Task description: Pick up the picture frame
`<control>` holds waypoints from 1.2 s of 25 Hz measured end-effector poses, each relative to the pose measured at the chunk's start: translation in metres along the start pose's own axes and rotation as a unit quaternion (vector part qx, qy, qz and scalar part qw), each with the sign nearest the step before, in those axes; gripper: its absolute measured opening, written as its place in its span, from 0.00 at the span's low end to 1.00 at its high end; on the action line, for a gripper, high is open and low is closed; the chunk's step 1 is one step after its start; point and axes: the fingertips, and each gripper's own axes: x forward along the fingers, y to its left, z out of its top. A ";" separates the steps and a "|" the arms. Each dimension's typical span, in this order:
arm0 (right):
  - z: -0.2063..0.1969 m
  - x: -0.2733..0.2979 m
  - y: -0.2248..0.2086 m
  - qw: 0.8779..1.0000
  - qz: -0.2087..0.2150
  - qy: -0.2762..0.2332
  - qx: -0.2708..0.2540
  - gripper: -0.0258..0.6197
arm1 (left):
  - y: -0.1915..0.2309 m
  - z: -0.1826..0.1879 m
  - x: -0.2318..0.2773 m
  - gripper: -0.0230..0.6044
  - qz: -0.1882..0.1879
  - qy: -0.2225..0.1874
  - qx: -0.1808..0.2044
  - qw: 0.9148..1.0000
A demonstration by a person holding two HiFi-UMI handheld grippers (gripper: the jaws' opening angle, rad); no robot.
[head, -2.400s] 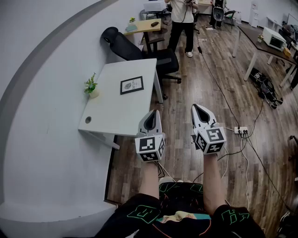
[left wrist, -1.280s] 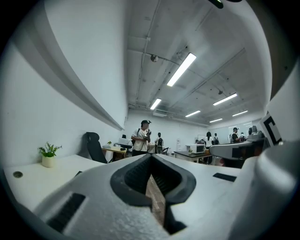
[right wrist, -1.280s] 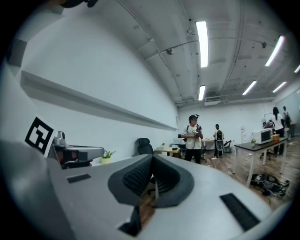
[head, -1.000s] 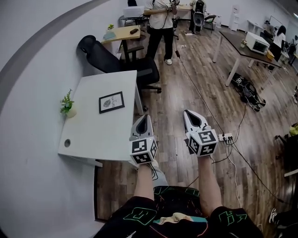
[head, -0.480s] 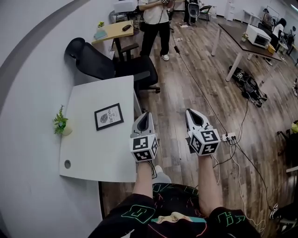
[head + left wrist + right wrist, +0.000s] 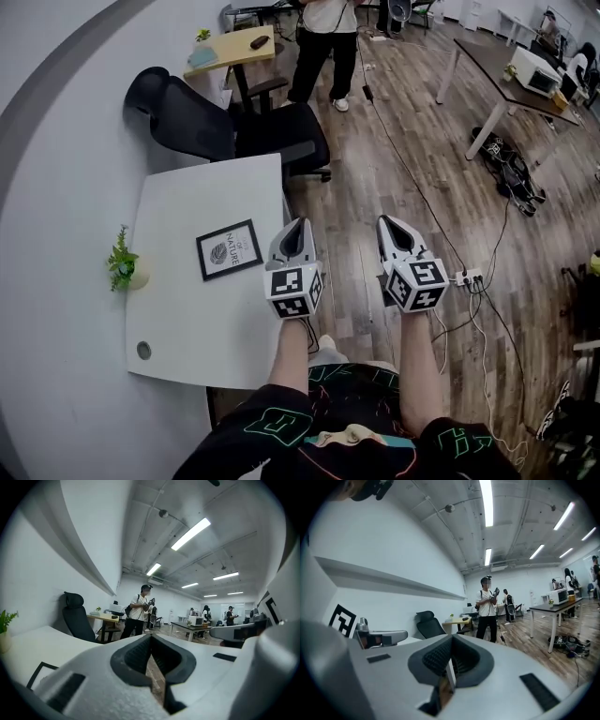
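Note:
The black picture frame with a white mat and a leaf print lies flat on the white table, left of my left gripper; its corner shows in the left gripper view. My left gripper hangs over the table's right edge, jaws shut and empty, about a hand's width right of the frame. My right gripper is over the wooden floor, farther right, also shut and empty. Both point away from me, roughly level, at the room beyond. In the gripper views the left gripper and the right gripper each show their tips pressed together.
A small potted plant stands at the table's left side, near a cable hole. A black office chair sits behind the table. A person stands farther back. A power strip and cables lie on the floor at right.
I have walked closer to the table; the frame and table have drifted toward the grippers. The left gripper now overlaps the table's right edge. Both grippers stayed shut.

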 end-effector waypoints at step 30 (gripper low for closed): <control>-0.026 0.189 0.082 0.982 0.176 0.071 -0.010 0.05 | 0.161 -0.031 0.020 0.05 0.184 0.024 -0.049 0.981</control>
